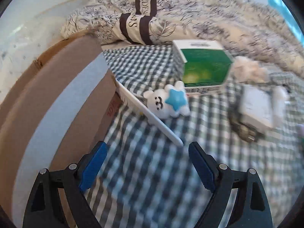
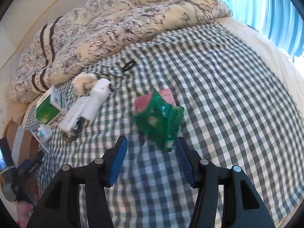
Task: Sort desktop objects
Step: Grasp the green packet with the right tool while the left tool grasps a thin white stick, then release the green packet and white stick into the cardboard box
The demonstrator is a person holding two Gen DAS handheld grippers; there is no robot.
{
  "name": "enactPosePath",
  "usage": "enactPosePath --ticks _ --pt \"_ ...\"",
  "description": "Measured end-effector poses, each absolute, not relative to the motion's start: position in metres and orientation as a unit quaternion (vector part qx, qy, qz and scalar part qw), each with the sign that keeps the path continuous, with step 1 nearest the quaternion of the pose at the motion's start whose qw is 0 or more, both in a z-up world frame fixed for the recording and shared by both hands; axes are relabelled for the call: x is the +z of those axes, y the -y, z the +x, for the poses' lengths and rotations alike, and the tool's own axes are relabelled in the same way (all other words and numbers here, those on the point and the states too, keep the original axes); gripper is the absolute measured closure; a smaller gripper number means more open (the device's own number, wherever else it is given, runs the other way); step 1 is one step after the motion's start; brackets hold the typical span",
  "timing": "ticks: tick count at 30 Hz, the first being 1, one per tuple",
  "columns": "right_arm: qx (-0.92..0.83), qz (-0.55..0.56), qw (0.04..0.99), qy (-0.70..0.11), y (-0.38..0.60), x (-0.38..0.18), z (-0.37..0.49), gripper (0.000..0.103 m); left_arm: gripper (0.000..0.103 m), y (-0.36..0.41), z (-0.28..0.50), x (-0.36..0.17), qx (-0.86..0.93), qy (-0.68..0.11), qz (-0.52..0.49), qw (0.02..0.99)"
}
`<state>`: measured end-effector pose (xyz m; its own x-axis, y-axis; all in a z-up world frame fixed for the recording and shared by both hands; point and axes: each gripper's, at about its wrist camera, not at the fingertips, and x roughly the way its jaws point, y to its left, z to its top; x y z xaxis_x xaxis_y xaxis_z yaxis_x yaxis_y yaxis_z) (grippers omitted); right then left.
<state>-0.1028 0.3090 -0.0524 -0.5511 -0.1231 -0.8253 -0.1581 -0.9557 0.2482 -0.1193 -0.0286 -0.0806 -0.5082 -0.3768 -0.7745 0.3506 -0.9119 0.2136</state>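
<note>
Peering through motion blur, we saw both the left gripper (image 1: 147, 152) and right gripper (image 2: 151, 148) spread apart, empty. A white comb (image 1: 150, 112) lay at twelve o'clock, its far end hidden behind a cardboard box (image 1: 57, 98); green packets (image 2: 161, 117) sat at one o'clock.

The scene is a bed (image 2: 218, 87) covered by a blue-grey and white checked sheet (image 2: 228, 114). A cream quilt (image 2: 133, 19) with a dark floral line print and brown stripe bands lies bunched along the far side of the bed. Behind the quilt, far left, a pale marbled wall (image 1: 28, 22) with a thin gold vein line is visible. At the far right, a window (image 2: 266, 5) with blue vertical blinds or curtains admits strong daylight, and the bed's right edge is overexposed. Both views show motion blur, so fine detail cannot be told.
</note>
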Motion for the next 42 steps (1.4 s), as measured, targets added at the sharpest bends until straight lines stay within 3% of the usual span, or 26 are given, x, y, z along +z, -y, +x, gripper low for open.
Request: enactPosePath --ticks 2,4,5,8,9,12,14,16,18,29,42 --pt "0.863 -0.481 0.019 -0.151 -0.315 -0.061 -0.112 0.050 0.015 0.033 -0.131 -0.092 -0.863 0.016 0.456 0.217" --pt "0.860 -0.487 0.023 -0.152 -0.317 -0.067 -0.120 0.050 0.048 0.041 -0.139 -0.101 -0.860 0.007 0.461 0.216" --pt "0.858 -0.488 0.023 -0.156 -0.318 -0.069 -0.123 0.050 0.080 0.045 -0.142 -0.105 -0.859 -0.005 0.468 0.207" --pt "0.857 -0.490 0.022 -0.159 -0.317 -0.072 -0.136 0.042 0.083 0.049 -0.141 -0.107 -0.865 -0.010 0.462 0.192" --pt "0.858 -0.490 0.027 -0.153 -0.316 -0.074 -0.141 0.035 0.087 0.050 -0.139 -0.107 -0.867 -0.010 0.461 0.187" --pt "0.854 -0.496 0.047 -0.148 -0.313 -0.083 -0.157 0.032 0.099 0.052 -0.133 -0.103 -0.868 -0.013 0.462 0.179" --pt "0.853 -0.498 0.050 -0.151 -0.314 -0.090 -0.163 0.033 0.099 0.052 -0.126 -0.097 -0.871 -0.018 0.460 0.171" --pt "0.856 -0.491 0.058 -0.150 -0.315 -0.086 -0.158 0.060 0.099 0.049 -0.118 -0.091 -0.874 -0.020 0.457 0.162" --pt "0.860 -0.490 0.061 -0.130 -0.313 -0.078 -0.151 0.067 0.099 0.043 -0.111 -0.085 -0.878 -0.013 0.452 0.158" --pt "0.874 -0.464 -0.022 -0.144 -0.293 -0.035 -0.086 0.069 0.099 0.027 -0.074 -0.020 -0.911 -0.030 0.400 0.094" --pt "0.872 -0.433 -0.200 -0.108 -0.159 0.044 -0.063 0.069 0.099 0.051 -0.027 0.085 -0.935 -0.017 0.344 0.091"
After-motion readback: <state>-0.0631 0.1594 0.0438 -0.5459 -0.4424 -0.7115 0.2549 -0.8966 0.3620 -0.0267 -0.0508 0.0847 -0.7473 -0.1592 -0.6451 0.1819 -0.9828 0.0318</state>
